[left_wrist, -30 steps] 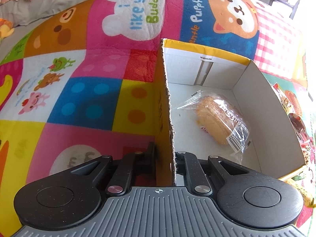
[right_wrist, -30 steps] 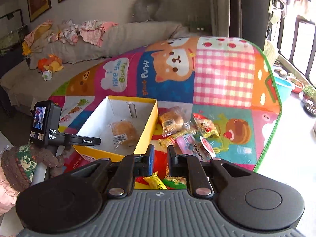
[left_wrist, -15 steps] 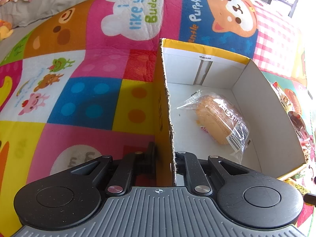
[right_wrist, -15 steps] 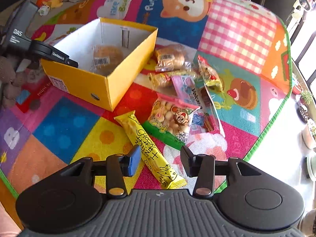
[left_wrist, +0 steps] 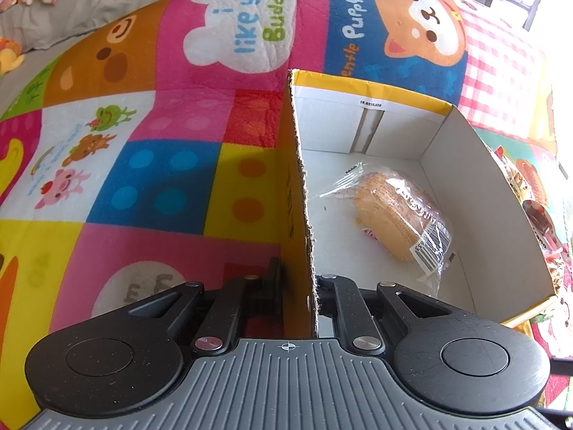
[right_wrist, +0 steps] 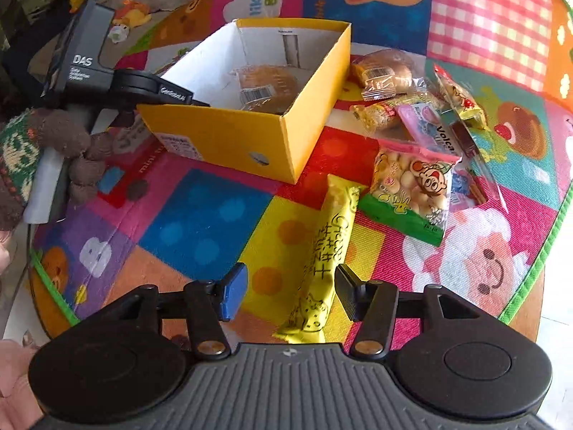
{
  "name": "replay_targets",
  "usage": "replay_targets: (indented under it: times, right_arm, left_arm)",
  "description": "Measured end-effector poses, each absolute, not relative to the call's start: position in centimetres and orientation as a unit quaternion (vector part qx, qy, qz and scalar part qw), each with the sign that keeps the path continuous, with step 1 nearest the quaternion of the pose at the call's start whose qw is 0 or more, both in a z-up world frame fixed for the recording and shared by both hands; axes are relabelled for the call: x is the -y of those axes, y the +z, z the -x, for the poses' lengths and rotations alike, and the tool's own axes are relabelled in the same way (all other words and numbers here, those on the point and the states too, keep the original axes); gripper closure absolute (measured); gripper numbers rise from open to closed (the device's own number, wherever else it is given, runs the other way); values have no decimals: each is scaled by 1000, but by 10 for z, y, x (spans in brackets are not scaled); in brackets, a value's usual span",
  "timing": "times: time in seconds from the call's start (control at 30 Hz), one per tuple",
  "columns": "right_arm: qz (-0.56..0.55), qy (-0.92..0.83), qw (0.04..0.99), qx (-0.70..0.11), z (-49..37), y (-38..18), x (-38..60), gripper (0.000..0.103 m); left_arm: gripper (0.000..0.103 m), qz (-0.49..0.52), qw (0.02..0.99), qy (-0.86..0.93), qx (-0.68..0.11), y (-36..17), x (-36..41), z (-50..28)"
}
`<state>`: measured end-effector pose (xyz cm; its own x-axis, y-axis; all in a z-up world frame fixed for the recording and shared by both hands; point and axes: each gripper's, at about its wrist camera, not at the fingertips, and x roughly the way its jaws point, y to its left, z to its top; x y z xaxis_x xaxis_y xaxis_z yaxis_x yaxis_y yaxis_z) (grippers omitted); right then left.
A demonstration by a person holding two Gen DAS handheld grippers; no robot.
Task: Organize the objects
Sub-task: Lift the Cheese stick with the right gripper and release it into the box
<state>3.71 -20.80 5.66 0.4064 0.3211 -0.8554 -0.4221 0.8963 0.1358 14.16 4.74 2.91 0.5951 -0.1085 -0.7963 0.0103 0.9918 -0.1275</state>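
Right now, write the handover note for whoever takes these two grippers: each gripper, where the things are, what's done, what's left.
Left gripper: shut on the box wall, steadying it.
Right gripper: open, jaws just widened, straddling the yellow snack stick on the mat; pads not touching it.
Done: one wrapped bun lies in the box.
Left: the stick, the biscuit bag, a second bun and the other packets piled on the mat beside the box.
Probable next: close on the stick and carry it into the box.

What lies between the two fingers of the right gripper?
The lower part of the yellow cheese stick packet, untouched by the open right gripper; the right wrist view shows it.
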Motion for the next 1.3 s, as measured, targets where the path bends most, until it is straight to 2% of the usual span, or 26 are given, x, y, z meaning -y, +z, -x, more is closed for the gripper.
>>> replay_targets:
  times: [0.1,0.17,0.27,0.33,0.53,0.77,0.93,1.1,1.3]
  right_arm:
    - [45,196,844,-498,-54,49,209,49]
    - [43,186,843,-503,-61,41,209,54]
    - [61,177,844,-502,-60,37,204,76]
    - [62,185,840,-507,-56,41,203,82]
    - [36,210,842,-496,-32,75,207,82]
    - [-33,233,878,-417,-28,166,219,82]
    - [-81,258,887,-374,-51,210,212,82]
    - [-113,268,885,-364,-94,218,180,82]
    - [-116,261,879,-382,-139,192,131,78]
  left_arm:
    - [91,54,891,-34,-449,29,-48,-142]
    - [91,52,891,-36,-449,29,-48,-142]
    - [91,53,891,-36,-450,29,-49,-142]
    - [91,53,891,-36,-450,30,-50,-142]
    - [91,51,892,-37,-448,30,-50,-143]
    - [91,59,891,-41,-448,28,-52,-142]
    - [90,66,890,-45,-449,28,-54,-143]
    - [90,70,889,-45,-449,27,-55,-143]
    - [90,73,889,-47,-449,27,-56,-143]
